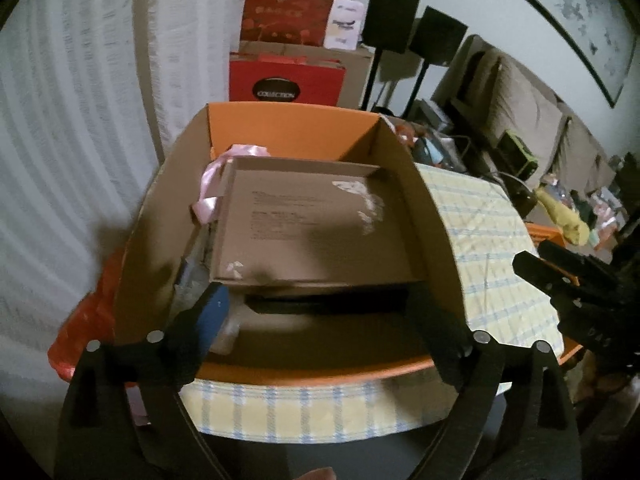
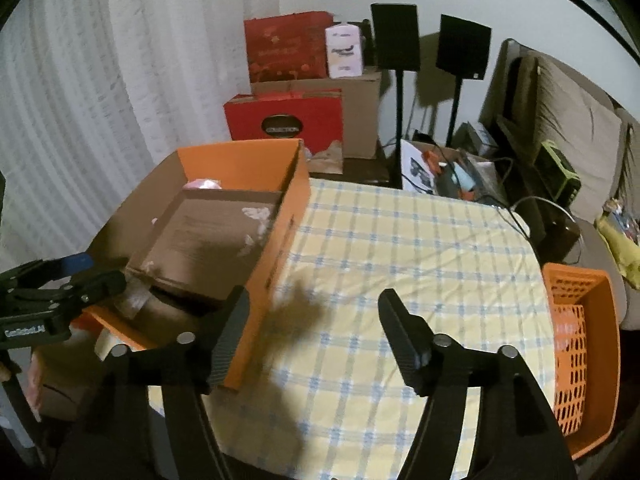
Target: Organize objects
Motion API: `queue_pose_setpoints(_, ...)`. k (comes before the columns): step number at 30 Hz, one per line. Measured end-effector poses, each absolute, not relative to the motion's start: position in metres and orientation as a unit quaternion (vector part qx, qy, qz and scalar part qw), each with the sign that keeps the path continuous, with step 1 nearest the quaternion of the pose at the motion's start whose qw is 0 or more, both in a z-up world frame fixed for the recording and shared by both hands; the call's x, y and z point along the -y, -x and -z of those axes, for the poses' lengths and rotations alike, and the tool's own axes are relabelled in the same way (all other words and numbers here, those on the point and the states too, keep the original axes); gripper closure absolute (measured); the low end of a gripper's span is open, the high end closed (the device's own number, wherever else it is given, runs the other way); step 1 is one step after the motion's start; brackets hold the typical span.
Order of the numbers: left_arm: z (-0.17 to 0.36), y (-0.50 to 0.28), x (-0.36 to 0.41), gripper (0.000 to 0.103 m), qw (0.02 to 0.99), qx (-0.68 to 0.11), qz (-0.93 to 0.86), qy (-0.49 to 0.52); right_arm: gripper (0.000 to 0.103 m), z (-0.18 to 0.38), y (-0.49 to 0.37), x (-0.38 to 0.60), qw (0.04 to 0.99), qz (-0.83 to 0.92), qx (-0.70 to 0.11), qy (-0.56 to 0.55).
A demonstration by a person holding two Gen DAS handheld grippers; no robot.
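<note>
Left gripper [image 1: 316, 308], jaws wide and empty, hangs over the orange box [image 1: 280, 124]; a cardboard tray [image 1: 312, 224] lies directly ahead, long axis crosswise. Right gripper [image 2: 312, 320], also wide, hovers farther off above the tablecloth [image 2: 420, 248].

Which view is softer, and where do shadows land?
Left wrist view: softer, motion blur on the brown cardboard box inside the orange box, with a dark shadow across its face. Right wrist view: sharper, a blurry shadow on the checked tablecloth ahead of the right gripper. Both: strong fisheye bending, dark corners.
</note>
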State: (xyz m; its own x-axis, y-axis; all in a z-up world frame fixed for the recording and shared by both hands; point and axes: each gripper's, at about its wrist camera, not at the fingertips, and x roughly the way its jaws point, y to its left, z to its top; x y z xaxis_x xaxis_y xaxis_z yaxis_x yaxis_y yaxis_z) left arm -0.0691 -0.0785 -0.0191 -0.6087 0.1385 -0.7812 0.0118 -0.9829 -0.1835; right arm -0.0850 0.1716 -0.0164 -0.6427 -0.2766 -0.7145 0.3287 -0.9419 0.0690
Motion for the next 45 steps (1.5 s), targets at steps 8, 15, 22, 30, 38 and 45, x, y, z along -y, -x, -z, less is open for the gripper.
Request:
queue_pose_setpoints(8, 0.008, 0.046, 0.059, 0.001, 0.040, 0.090, -0.904, 0.417, 0.019, 0.019, 0.061, -0.199, 0.154, 0.909, -0.020, -0.387)
queue_pose_setpoints(15, 0.007, 0.032, 0.043, 0.000, 0.034, 0.078, -0.907, 0.412, 0.017, 0.020, 0.046, -0.216, 0.131, 0.914, -0.027, -0.382)
queue_pose_setpoints(22, 0.009, 0.022, 0.036, 0.000, 0.027, 0.073, -0.908, 0.412, 0.016, 0.020, 0.034, -0.226, 0.122, 0.918, -0.027, -0.377)
queue_pose_setpoints(30, 0.010, 0.012, 0.032, 0.000, 0.022, 0.066, -0.906, 0.417, 0.015, 0.022, 0.021, -0.229, 0.119, 0.920, -0.025, -0.374)
queue_pose_setpoints(38, 0.009, 0.005, 0.024, 0.000, 0.014, 0.050, -0.908, 0.415, 0.014, 0.023, 0.010, -0.237, 0.103, 0.922, -0.016, -0.373)
queue_pose_setpoints(45, 0.009, 0.005, 0.020, 0.000, -0.003, 0.040, -0.910, 0.412, 0.014, 0.021, 0.009, -0.242, 0.096, 0.924, -0.012, -0.371)
